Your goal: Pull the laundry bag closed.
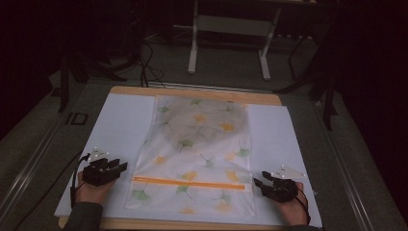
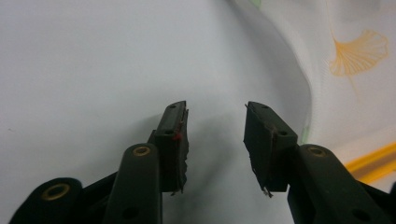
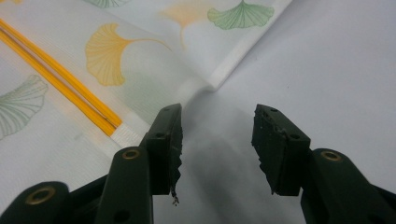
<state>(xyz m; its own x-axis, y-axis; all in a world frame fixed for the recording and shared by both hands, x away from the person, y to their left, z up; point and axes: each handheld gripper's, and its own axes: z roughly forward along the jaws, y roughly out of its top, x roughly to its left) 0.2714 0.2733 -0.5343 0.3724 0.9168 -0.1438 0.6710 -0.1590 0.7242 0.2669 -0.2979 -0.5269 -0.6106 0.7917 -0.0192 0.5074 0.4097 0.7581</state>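
Observation:
A white mesh bag [image 1: 197, 149] printed with green and yellow ginkgo leaves lies flat on the white sheet [image 1: 120, 125], its orange zipper [image 1: 190, 182] running across near the front. Something dark shows through its far half. My left gripper [image 1: 119, 166] rests open on the sheet just left of the bag; in the left gripper view [image 2: 215, 126] the bag's edge [image 2: 308, 107] curves past on the right. My right gripper [image 1: 259, 183] rests open beside the bag's right edge, by the zipper's end [image 3: 119, 130], jaws [image 3: 218, 133] apart over bare sheet.
The sheet covers a wooden board [image 1: 192, 92] on a grey table. A white metal stand [image 1: 228, 33] and dark cables [image 1: 144, 62] are on the floor beyond. A person's hands [image 1: 91, 192] hold both grippers at the front edge.

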